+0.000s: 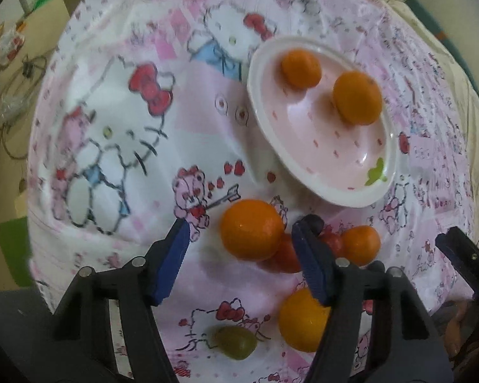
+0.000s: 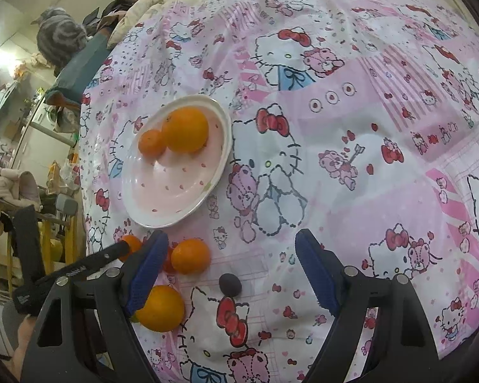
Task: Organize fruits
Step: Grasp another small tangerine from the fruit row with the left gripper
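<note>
In the left wrist view, the left tool [image 1: 239, 236] stands half-wide and straddles a round orange mandarin [image 1: 251, 229] lying on the pink cartoon-print bedsheet [image 1: 118, 121], its pads not yet touching the fruit; the white oval plate with a pink centre [image 1: 322, 172] lies farther and to the right, and a red fruit [image 1: 285, 257] behind the mandarin is mostly hidden. In the right wrist view, the right tool [image 2: 231, 241] hangs wide and empty over bare sheet, the same mandarin [image 2: 191, 255] near its left pad [image 2: 147, 271], so the left tool is nearer.
</note>
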A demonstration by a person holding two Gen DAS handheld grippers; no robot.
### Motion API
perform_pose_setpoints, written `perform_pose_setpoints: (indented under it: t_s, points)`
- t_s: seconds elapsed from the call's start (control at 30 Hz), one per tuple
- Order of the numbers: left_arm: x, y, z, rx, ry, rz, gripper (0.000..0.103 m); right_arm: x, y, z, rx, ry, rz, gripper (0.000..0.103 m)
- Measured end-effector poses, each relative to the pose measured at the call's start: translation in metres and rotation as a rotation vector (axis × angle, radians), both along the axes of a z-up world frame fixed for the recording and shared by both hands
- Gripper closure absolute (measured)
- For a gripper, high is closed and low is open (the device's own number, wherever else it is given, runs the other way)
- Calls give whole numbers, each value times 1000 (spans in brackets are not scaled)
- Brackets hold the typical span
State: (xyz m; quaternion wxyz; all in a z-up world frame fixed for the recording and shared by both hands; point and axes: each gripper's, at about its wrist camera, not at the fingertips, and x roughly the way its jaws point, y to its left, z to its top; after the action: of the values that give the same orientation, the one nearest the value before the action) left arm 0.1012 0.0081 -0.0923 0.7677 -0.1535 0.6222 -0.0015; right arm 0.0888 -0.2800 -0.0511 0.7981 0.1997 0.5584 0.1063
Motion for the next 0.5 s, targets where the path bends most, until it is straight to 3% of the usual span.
perform_pose_setpoints:
  t_s: [0.07, 0.17, 0.37, 0.5]
  points:
    - [3, -2, -6, -26, 11, 4, 59, 0, -2, -2, 4, 8, -7, 19]
    - [6, -7, -11, -35, 19, 4, 64, 0, -4, -2, 2, 10, -7, 19]
    - [4, -13, -3, 14, 4, -25, 67, 1, -3, -3, -16, 16, 14, 19]
    - [-1, -7, 11, 9, -31, -15, 67, -3, 23, -17, -163, 65, 170, 19]
